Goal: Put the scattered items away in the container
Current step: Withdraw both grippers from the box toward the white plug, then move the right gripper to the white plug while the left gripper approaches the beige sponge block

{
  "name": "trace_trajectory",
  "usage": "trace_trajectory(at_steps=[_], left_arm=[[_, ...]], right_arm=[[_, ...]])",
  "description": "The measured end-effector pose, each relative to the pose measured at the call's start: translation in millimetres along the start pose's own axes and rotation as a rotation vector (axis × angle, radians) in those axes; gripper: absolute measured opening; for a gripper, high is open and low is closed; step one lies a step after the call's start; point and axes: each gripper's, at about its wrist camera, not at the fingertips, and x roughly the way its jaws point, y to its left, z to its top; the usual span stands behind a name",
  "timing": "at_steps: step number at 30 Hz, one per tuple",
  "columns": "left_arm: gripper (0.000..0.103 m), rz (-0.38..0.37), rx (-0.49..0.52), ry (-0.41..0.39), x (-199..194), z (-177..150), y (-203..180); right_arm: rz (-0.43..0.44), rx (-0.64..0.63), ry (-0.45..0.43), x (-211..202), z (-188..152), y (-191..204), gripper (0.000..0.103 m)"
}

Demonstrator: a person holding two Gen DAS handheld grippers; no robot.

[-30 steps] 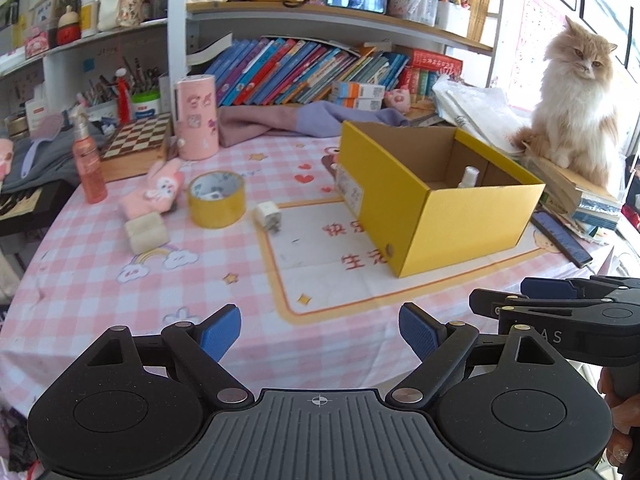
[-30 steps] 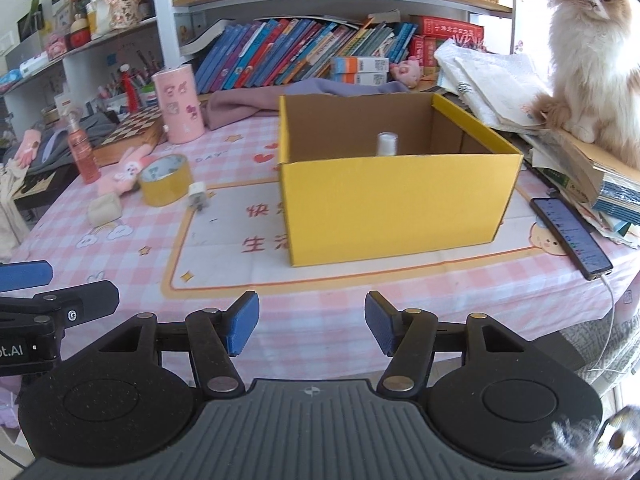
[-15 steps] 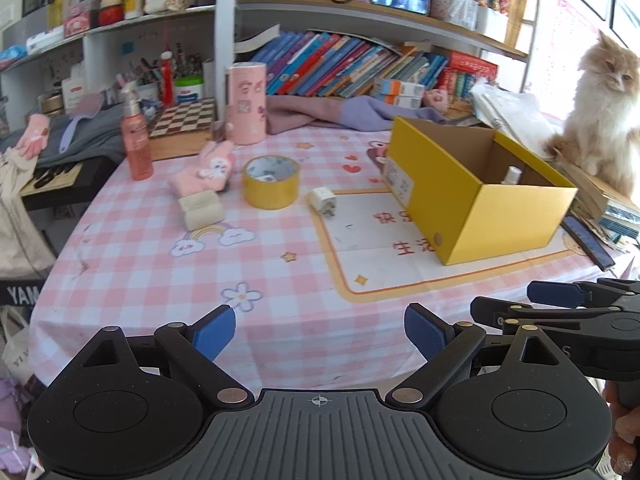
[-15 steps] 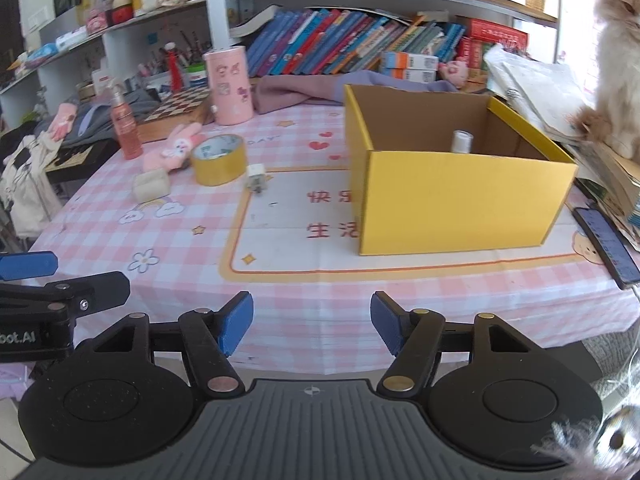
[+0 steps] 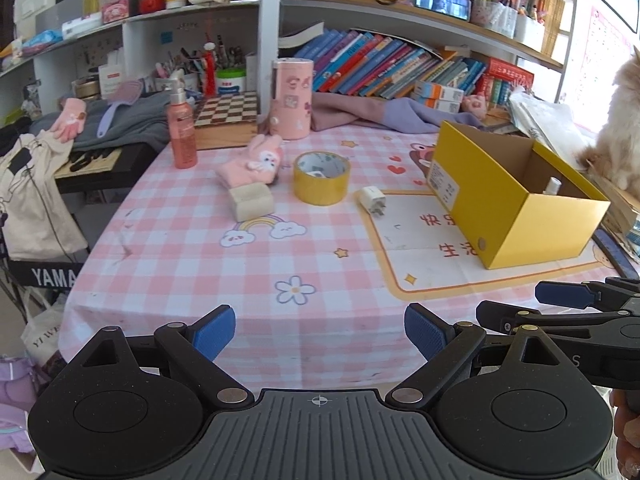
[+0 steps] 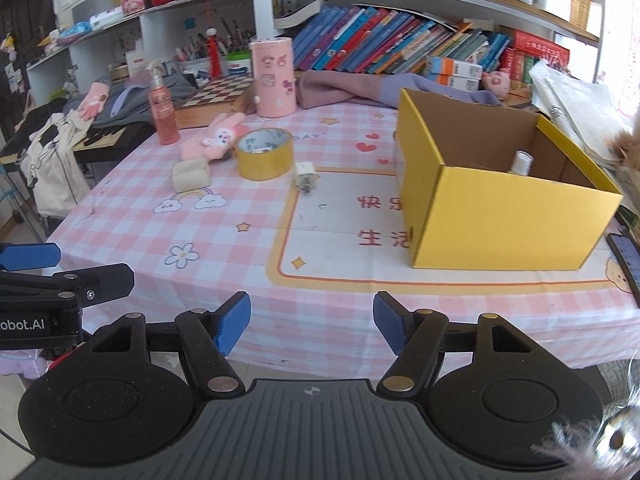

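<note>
Right wrist view: bottle (image 6: 521, 162) mostly hidden inside yellow box (image 6: 500, 220), upright; right gripper (image 6: 311, 328) and left gripper (image 5: 319, 334) open, empty.

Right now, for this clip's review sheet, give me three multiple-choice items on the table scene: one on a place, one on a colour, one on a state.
1. Where is the white charger plug?
A. inside the box
B. on the tablecloth between the tape roll and the yellow box
C. on the chessboard

2. What colour is the tape roll?
A. yellow
B. blue
C. green

3. How is the left gripper?
A. shut on the tape roll
B. shut on the plug
C. open, nothing between its fingers

Answers:
1 B: the plug lies on the cloth, tape roll to its left and box to its right.
2 A: its outer band is yellow in both views.
3 C: the blue pads stand wide apart over the table's near edge.
</note>
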Motion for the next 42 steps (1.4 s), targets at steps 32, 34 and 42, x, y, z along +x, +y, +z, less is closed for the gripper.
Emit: trace_trajectory(at_steps=[32,34,42], left_arm=[[0.094,0.071,-0.043,0.074,74.2,40.5,28.8],[0.094,0.078,-0.045,0.079,83.2,46.2,31.6],[0.094,0.11,-0.04,0.098,121.5,69.9,43.0]], right_arm=[[0.085,-0.068,0.077,91.4,57.8,9.5,0.068],[0.08,-0.067,0.081,102.3,65.6,8.3,0.068],[0.067,-0.054,0.1,142.1,91.0,2.3,0.068]])
